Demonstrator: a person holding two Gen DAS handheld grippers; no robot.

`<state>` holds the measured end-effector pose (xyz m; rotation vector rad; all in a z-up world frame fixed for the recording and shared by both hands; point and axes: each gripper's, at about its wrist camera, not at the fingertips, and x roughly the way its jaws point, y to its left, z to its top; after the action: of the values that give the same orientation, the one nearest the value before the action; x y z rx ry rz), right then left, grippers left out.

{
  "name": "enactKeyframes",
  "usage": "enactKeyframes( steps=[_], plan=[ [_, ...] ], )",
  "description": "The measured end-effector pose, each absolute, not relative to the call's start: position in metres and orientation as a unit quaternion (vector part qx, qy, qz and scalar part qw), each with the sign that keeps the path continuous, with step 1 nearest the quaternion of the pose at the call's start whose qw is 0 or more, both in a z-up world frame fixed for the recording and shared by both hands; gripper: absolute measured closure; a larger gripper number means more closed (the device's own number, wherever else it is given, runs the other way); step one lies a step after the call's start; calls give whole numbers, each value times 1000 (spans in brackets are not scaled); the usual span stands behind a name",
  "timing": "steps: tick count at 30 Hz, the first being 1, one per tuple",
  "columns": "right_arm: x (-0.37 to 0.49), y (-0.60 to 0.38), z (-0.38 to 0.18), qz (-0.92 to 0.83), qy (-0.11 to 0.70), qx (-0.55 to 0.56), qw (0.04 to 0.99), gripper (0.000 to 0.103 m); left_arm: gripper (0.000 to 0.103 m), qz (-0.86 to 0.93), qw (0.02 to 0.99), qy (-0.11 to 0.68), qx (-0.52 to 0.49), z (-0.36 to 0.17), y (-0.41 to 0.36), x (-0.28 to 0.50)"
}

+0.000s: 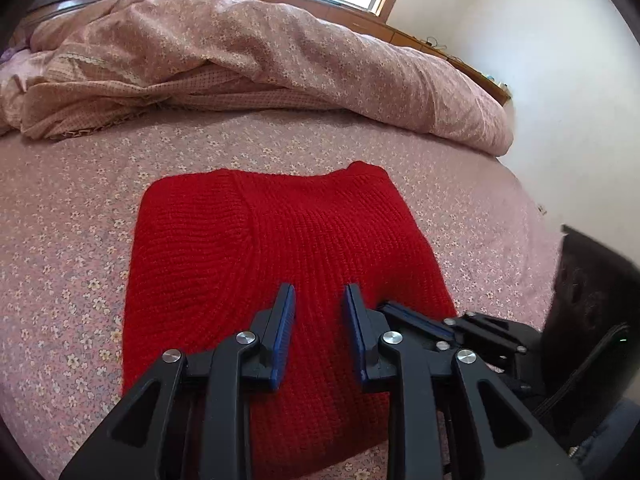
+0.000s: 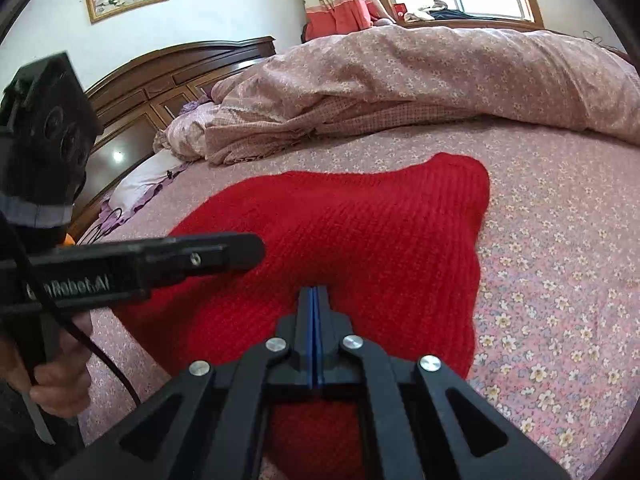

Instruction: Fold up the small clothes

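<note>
A folded red knit sweater lies flat on the floral bedsheet. My left gripper hovers over its near half, open, with only a narrow gap and nothing between its blue pads. The right gripper lies low at the sweater's near right edge in this view. In the right wrist view the right gripper is shut, pads pressed together, tips resting against the sweater; I see no fabric between them. The left gripper reaches in from the left over the knit.
A bunched floral duvet runs along the far side of the bed. The wooden headboard and a pillow are at the left. A hand holds the left gripper's handle. A white wall stands beyond the bed's right edge.
</note>
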<state>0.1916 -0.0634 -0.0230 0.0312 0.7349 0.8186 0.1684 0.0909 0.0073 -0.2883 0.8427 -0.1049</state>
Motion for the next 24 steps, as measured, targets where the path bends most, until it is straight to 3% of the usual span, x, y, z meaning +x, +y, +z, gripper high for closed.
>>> enactKeyframes(
  steps=[7,13,21,23,24],
  plan=[
    [169,-76,12,371,335,-24,866,103,82,-45,893,433,-111,1,86,162],
    [185,-75,-21,367,404,2,838,103,81,-40,897,430,-94,-14,83,159],
    [172,-73,-11,354,354,-22,865,103,81,-41,909,402,-104,2,86,153],
    [168,-75,5,355,350,-26,866,94,81,-38,909,405,-94,11,85,151],
    [168,-75,10,359,352,-34,864,84,81,-36,910,404,-85,17,85,149]
  ],
)
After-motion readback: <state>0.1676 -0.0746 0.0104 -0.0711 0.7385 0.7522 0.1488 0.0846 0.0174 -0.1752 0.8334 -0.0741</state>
